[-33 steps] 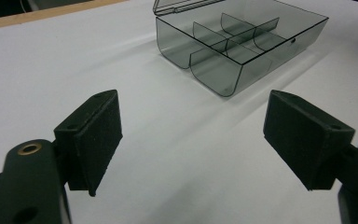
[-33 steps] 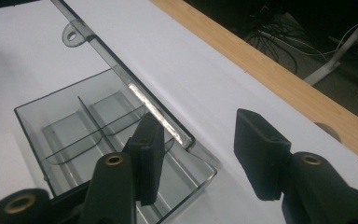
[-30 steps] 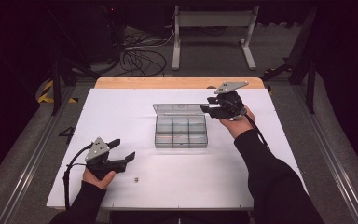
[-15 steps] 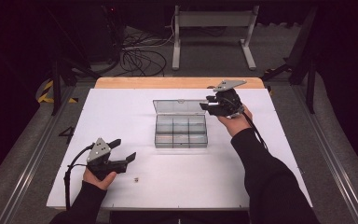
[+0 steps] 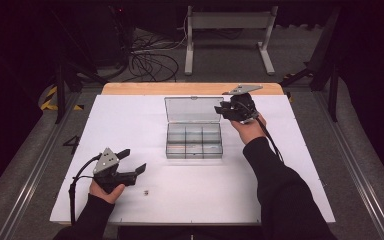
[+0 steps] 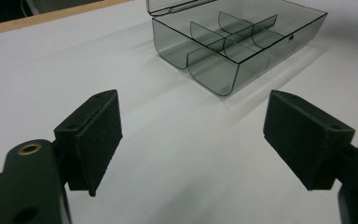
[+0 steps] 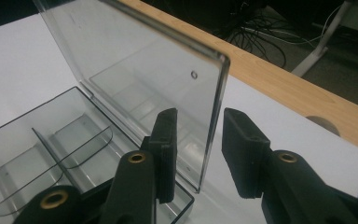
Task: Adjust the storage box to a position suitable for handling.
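Observation:
A clear smoky plastic box [image 5: 194, 141] with several compartments lies mid-table, its lid [image 5: 192, 110] standing upright at the back. My right gripper [image 5: 221, 110] is at the lid's right edge. In the right gripper view the lid [image 7: 135, 60] edge stands between the pads of my right gripper [image 7: 198, 144]. The jaws have just been closing, and a gap still shows beside the left pad [image 7: 168, 149]. My left gripper [image 5: 134, 160] rests at the front left with its jaws wide open and nothing between them. The left gripper view shows my left gripper [image 6: 200, 135] facing the box [image 6: 233, 42] from a distance.
A tiny dark item [image 5: 145, 190] lies on the white tabletop [image 5: 130, 120] just right of my left hand. A wooden strip [image 5: 145, 88] runs along the far table edge, with cables [image 5: 150, 60] and a metal stand [image 5: 227, 35] on the floor behind.
My right gripper has shifted left and slightly down onto the lid's right edge, and its jaws have narrowed around it. My left gripper has stayed put.

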The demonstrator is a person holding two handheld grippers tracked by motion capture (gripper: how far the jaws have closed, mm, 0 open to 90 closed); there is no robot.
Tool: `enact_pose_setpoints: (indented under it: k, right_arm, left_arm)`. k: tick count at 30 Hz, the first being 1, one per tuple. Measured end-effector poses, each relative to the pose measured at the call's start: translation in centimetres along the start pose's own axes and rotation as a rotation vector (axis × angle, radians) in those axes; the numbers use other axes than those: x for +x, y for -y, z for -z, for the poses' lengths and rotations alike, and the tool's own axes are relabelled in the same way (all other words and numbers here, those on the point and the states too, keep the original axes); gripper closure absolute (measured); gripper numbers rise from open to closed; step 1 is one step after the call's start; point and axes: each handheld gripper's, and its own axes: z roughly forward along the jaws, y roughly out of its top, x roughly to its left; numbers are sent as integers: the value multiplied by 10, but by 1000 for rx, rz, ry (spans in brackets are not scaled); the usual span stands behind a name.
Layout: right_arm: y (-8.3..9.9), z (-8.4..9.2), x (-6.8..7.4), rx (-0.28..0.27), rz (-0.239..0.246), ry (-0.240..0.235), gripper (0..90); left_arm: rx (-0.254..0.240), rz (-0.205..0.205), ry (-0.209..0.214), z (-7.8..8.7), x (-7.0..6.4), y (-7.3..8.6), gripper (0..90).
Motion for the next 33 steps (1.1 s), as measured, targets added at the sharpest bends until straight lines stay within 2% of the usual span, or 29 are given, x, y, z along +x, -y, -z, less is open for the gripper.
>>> enact_pose_setpoints:
  k: [8, 13, 17, 22, 28, 33]
  right_arm:
    - [4, -9, -9, -19, -44, -13, 650]
    - [3, -13, -12, -16, -44, -13, 634]
    - [4, -16, -11, -17, -48, -13, 579]
    - [5, -25, -10, -21, -51, 4, 469]
    - [7, -36, -14, -37, -122, -6, 430]
    - [10, -42, -17, -33, -143, -1, 419]
  left_arm:
    - [8, -12, -6, -1, 0, 0, 196]
    - [9, -12, -6, -1, 0, 0, 196]
    - [8, -13, -7, -1, 0, 0, 196]
    - [10, -12, -7, -1, 0, 0, 196]
    - [11, -12, -4, -1, 0, 0, 196]
    - [11, -6, 0, -2, 0, 0, 196]
